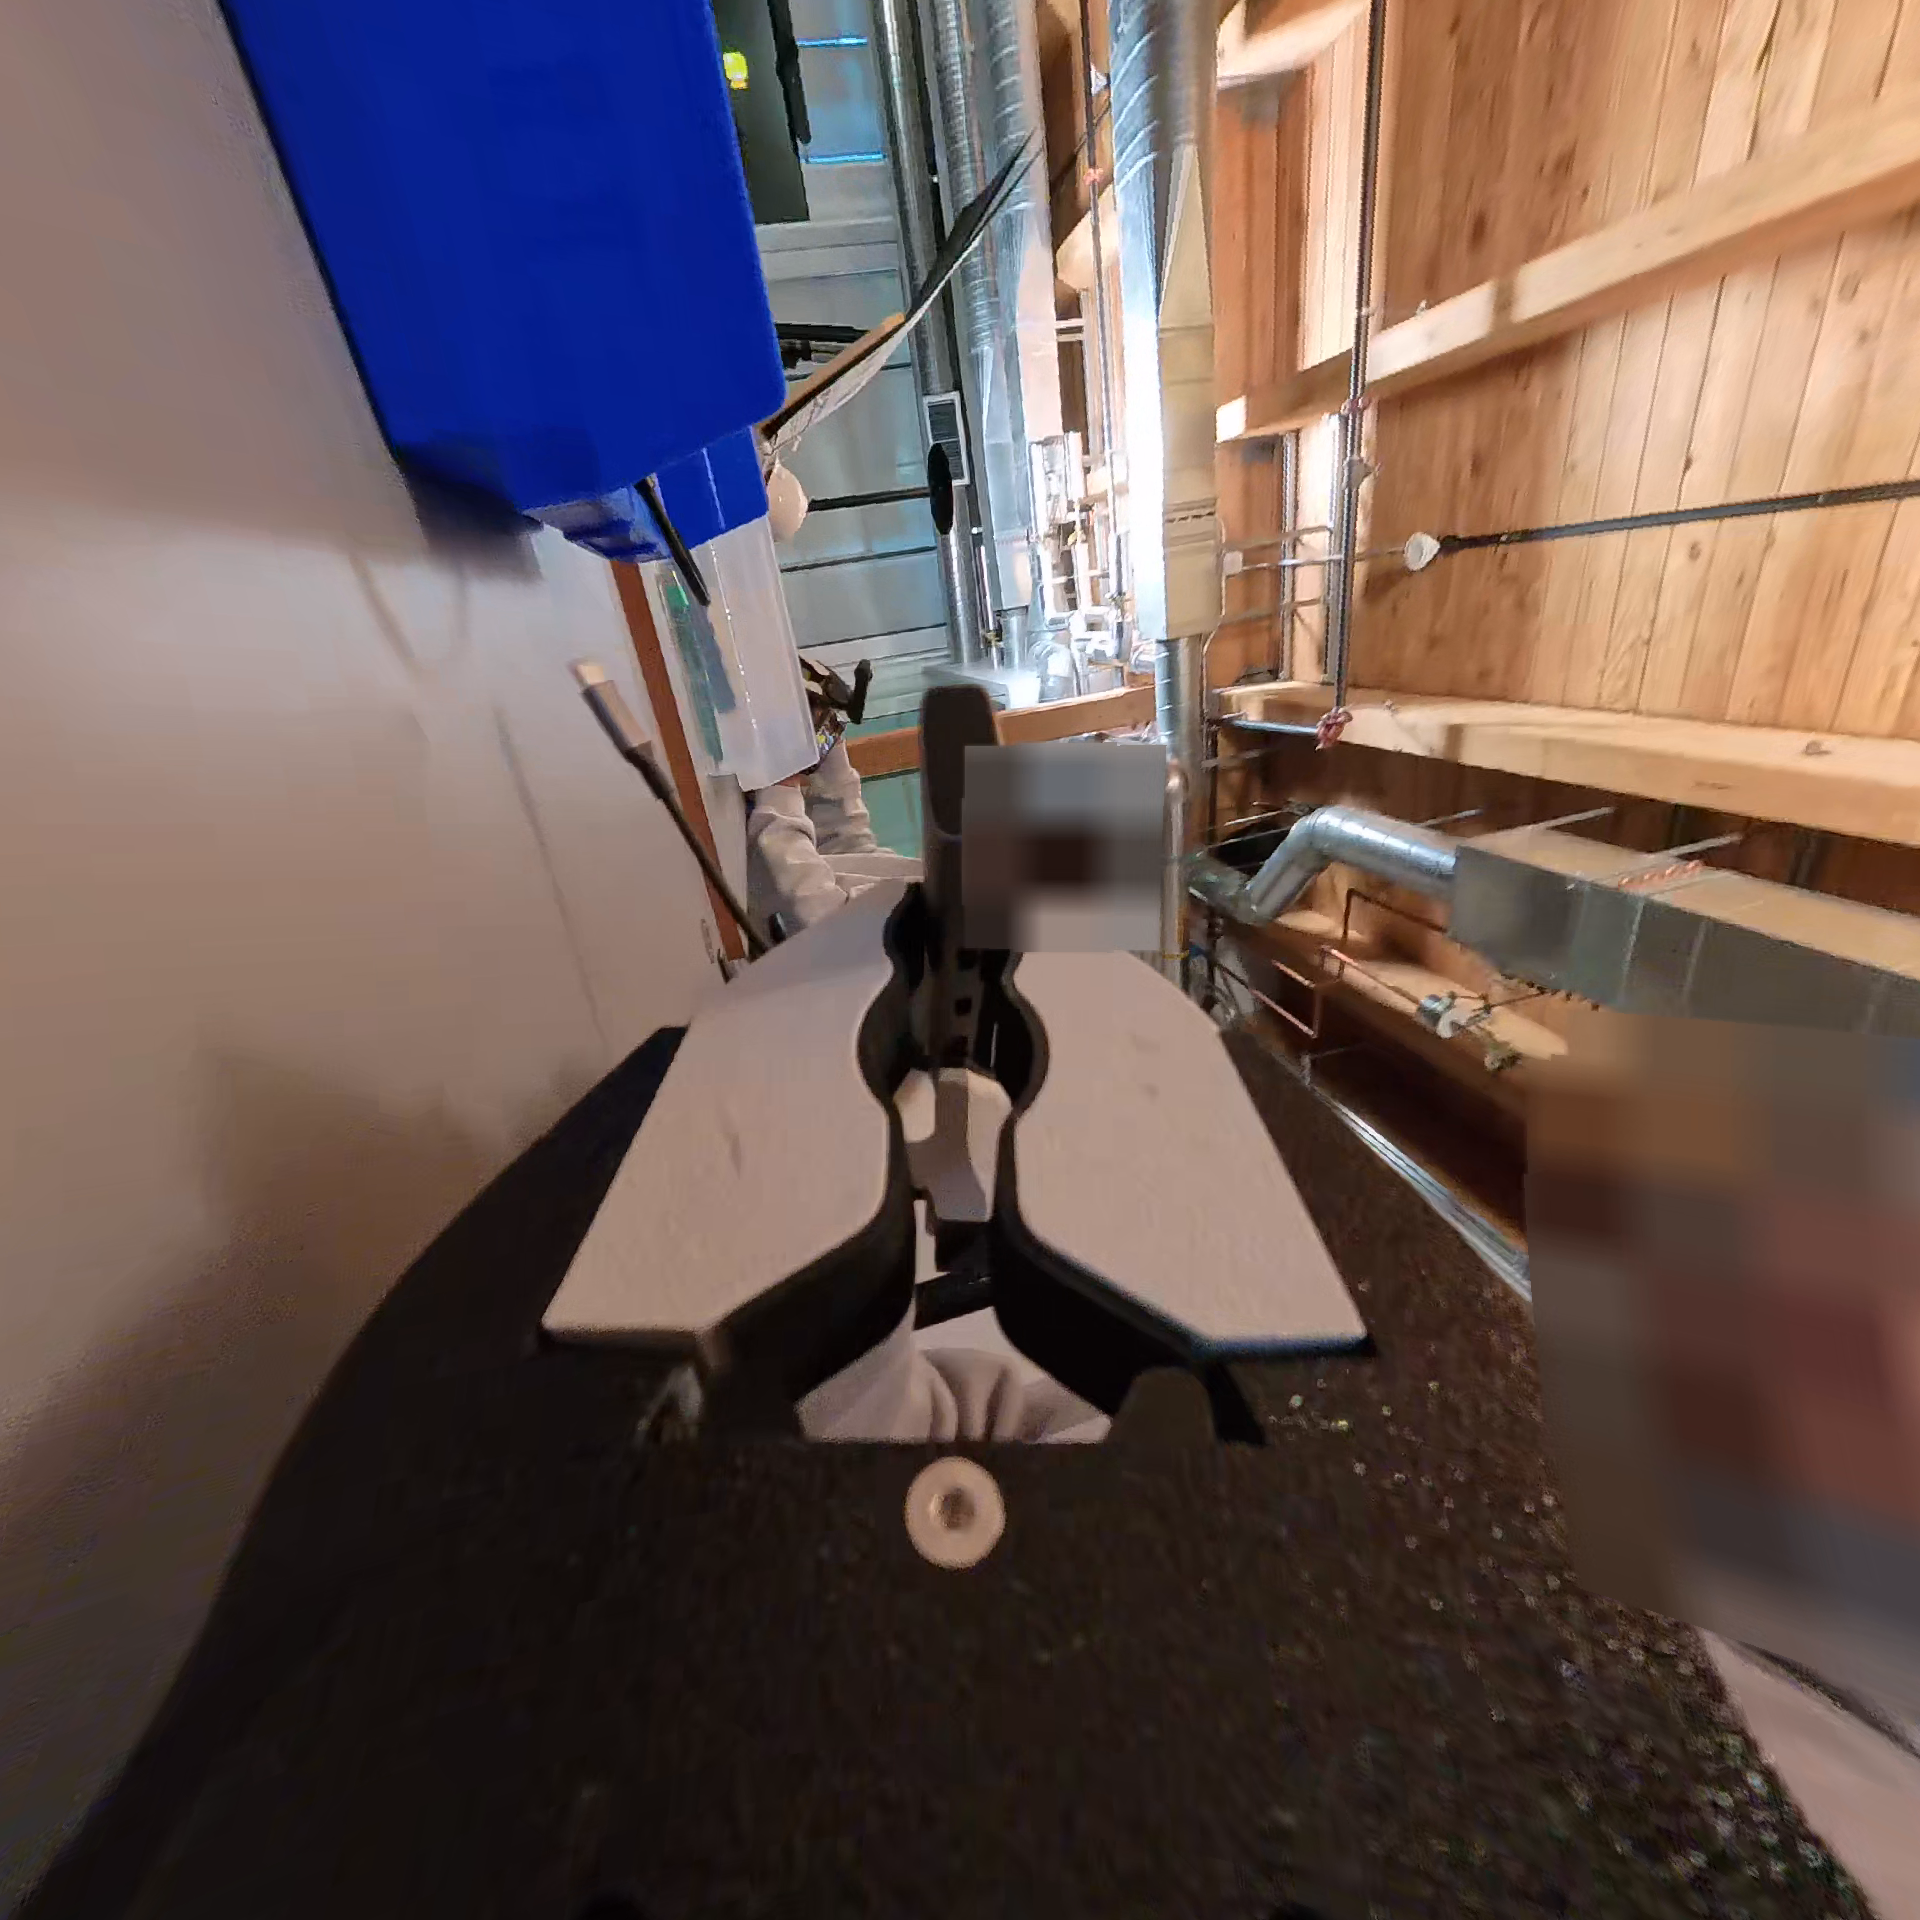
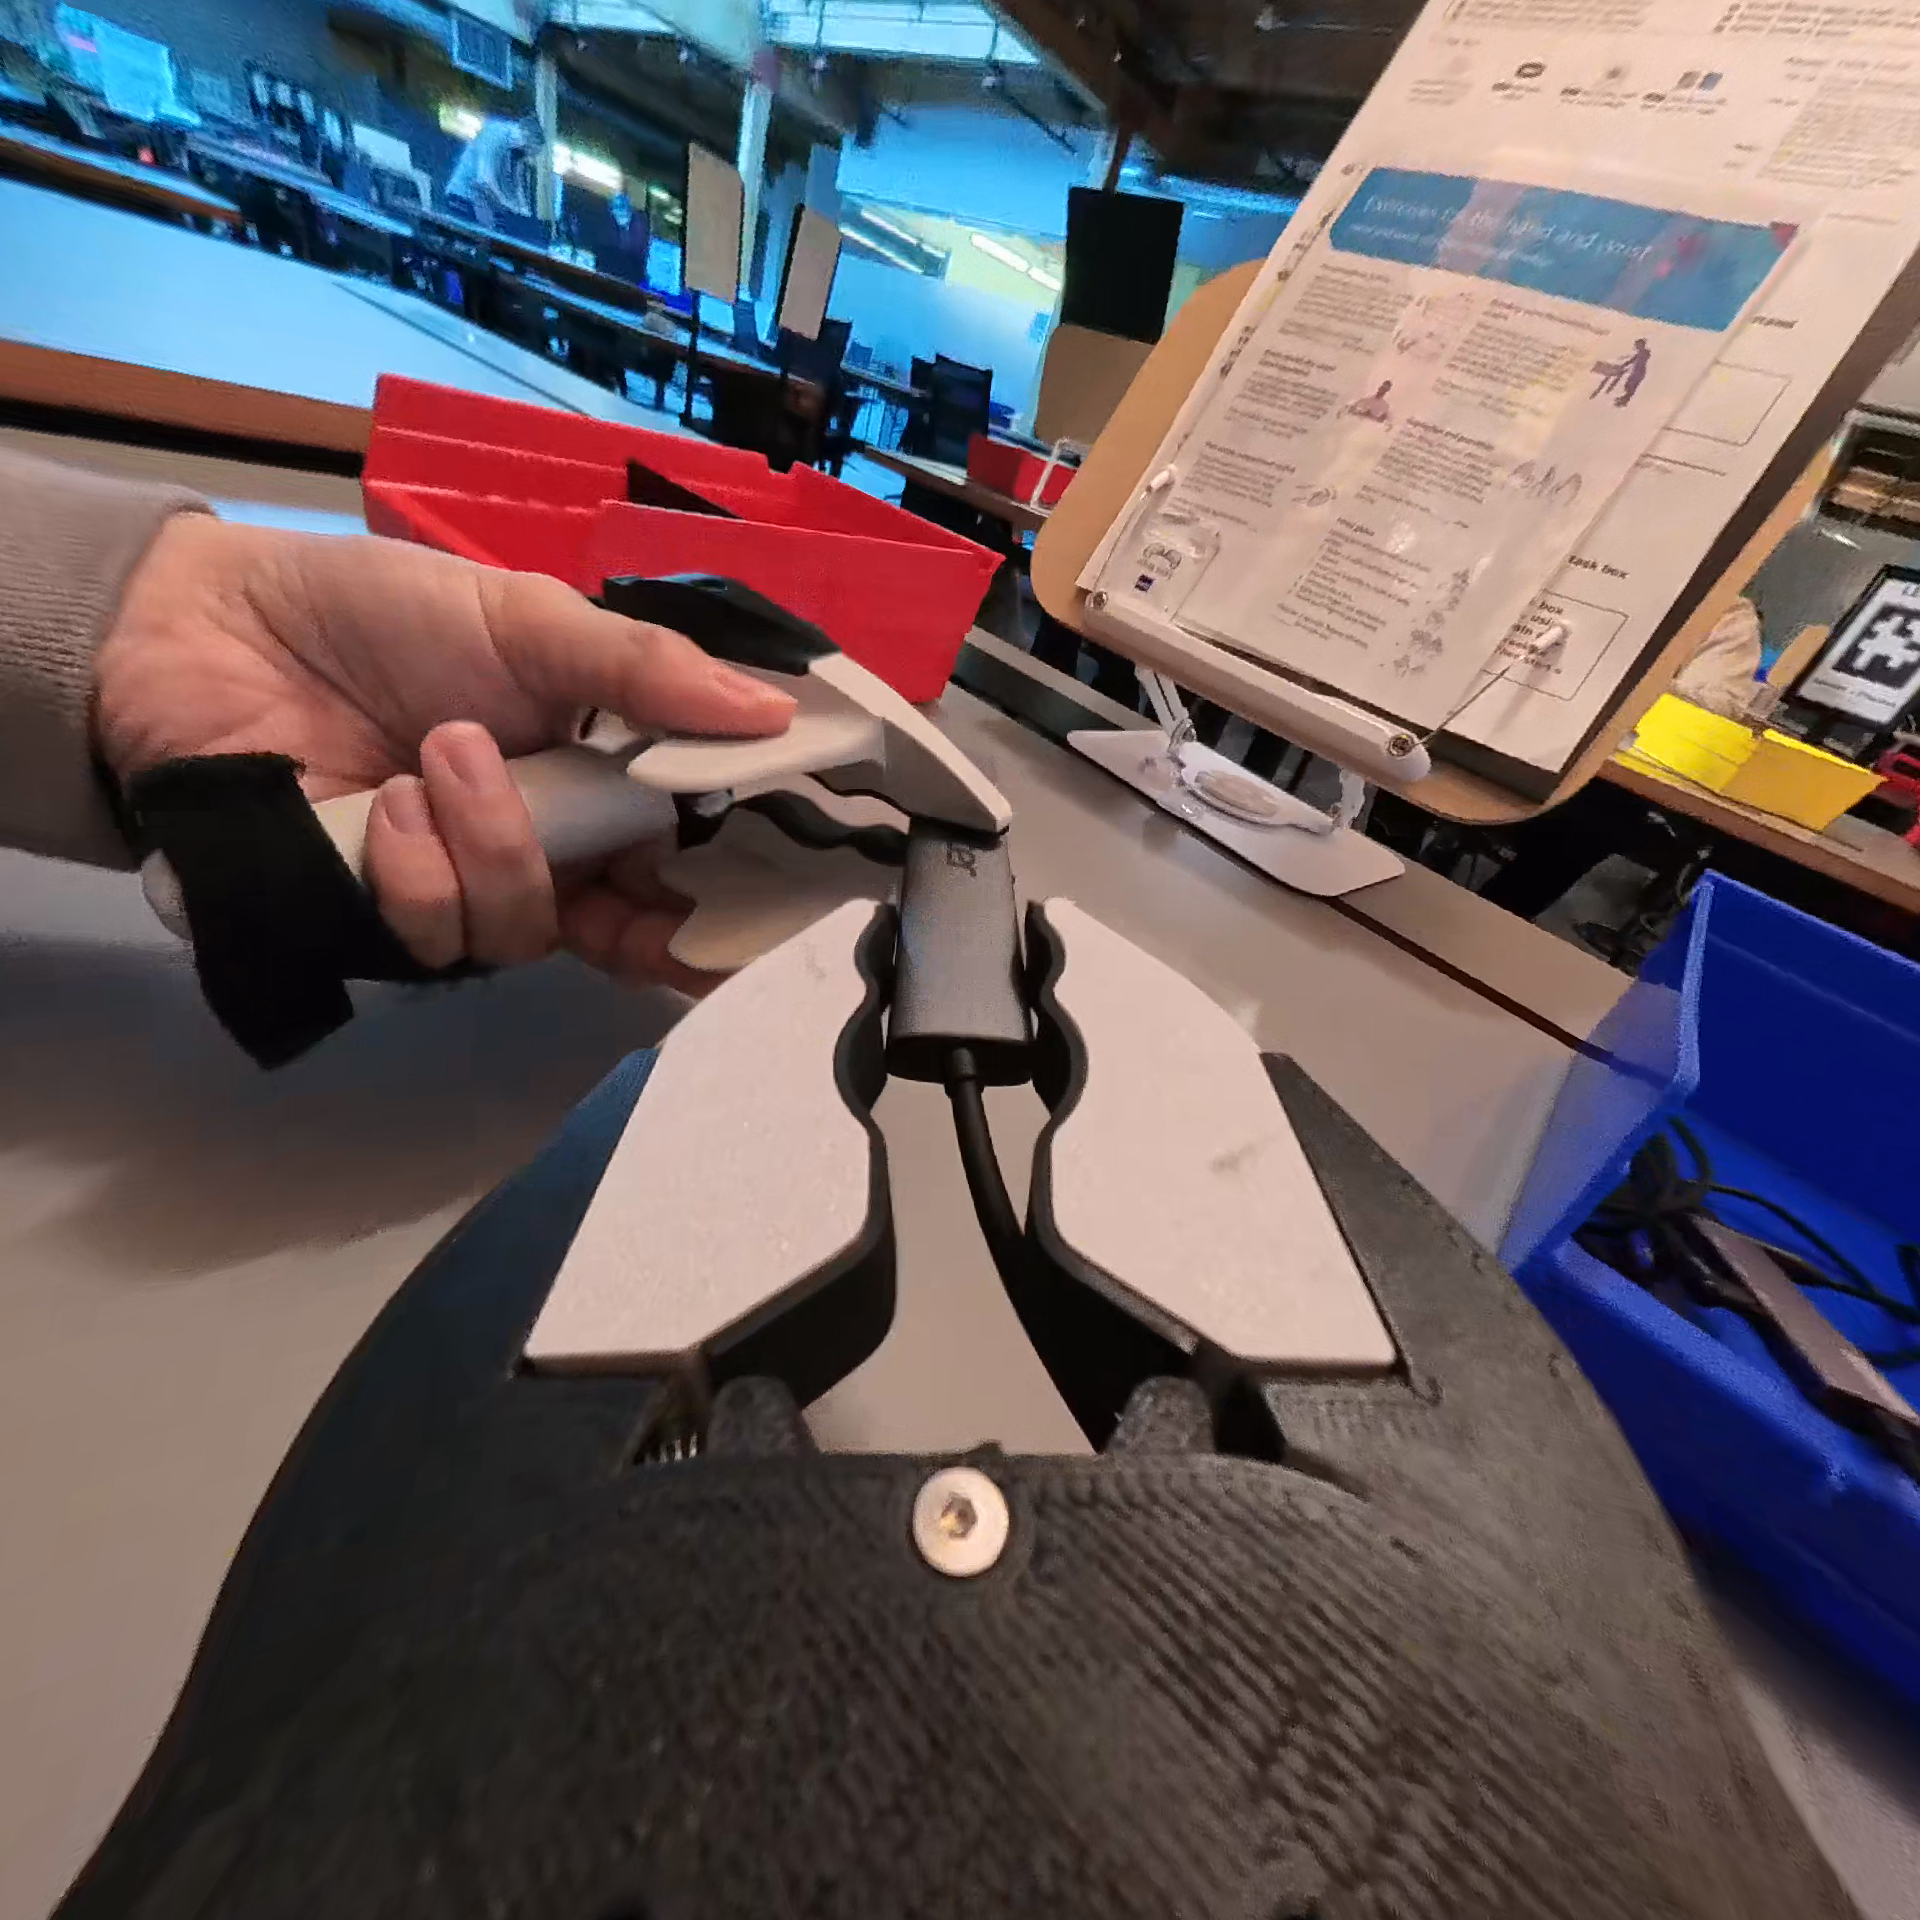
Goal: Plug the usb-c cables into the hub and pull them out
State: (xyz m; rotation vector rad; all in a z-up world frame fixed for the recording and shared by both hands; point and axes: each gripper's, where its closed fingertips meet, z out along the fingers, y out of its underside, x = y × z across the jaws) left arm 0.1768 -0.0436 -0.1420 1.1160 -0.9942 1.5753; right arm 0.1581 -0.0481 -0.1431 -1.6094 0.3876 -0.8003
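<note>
My right gripper [image 2: 956, 935] is shut on a dark grey hub [image 2: 958, 966], held above the table; the hub's black cable [image 2: 987, 1174] trails back between the fingers. My left gripper [image 2: 914, 831], in a person's hand [image 2: 416, 707], meets the hub's far end. In the left wrist view my left gripper [image 1: 951, 966] is shut on a pale USB-C plug [image 1: 951, 1138] in line with the hub [image 1: 956, 790]. I cannot tell whether the plug is seated. A second cable with a silver plug [image 1: 613, 717] lies on the table [image 1: 208, 831].
A red bin [image 2: 675, 530] stands behind the hand. A blue bin [image 2: 1766, 1195] with cables sits at the right, also in the left wrist view [image 1: 520, 260]. A paper stand [image 2: 1455, 416] with a white base [image 2: 1236, 810] is at the back right.
</note>
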